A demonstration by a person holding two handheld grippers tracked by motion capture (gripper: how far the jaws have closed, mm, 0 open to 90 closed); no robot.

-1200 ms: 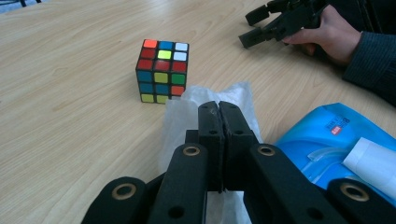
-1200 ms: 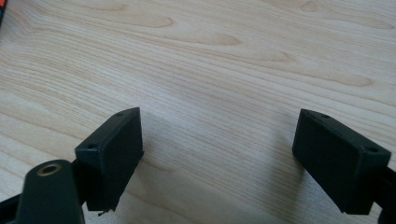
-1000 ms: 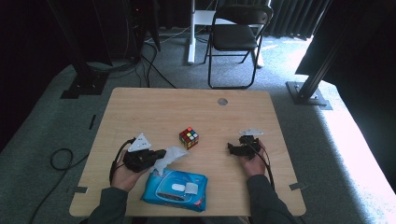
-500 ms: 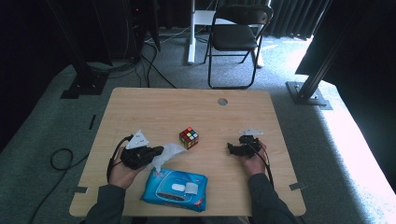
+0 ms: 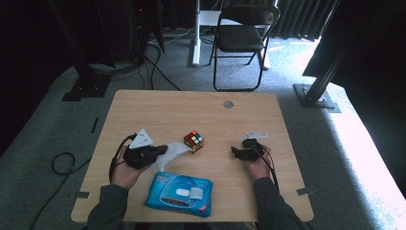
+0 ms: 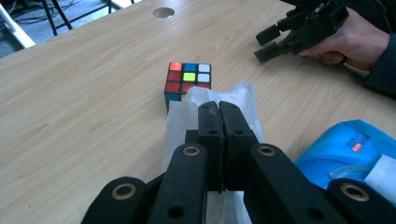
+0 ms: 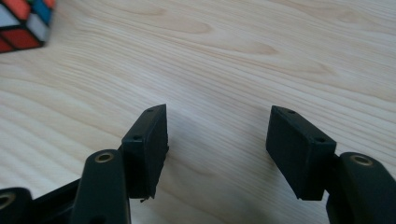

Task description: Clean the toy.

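Grey carpet ran all round the wooden desk (image 5: 143, 105), with a folding chair (image 5: 242, 36) beyond its far edge and dark stands off both far corners. I had the white wipe (image 5: 171, 153) pinched in the left gripper (image 5: 160, 151), jaws pressed tight together on it in the left gripper view, the sheet (image 6: 187, 116) bulging up on both sides of the jaws. It hung near the middle of the desk, left of centre, its free end reaching toward the colour cube (image 5: 193, 141) and almost touching it. The cube (image 6: 188, 85) sat just past the wipe, roughly at the desk's centre.

Nearer me, the blue wipe pack (image 5: 178, 194) lay close to the near edge, just behind and right of my left hand (image 5: 125, 170).

My right gripper (image 5: 235, 151) rested right of the cube, well apart from it, jaws spread with nothing but bare wood between them; they had just been closing. In the right gripper view the cube's corner (image 7: 23, 23) sat at the upper left.

I saw plenty of open wood across the far half, broken by one round cable hole (image 5: 228, 104), and a free strip along the right edge.
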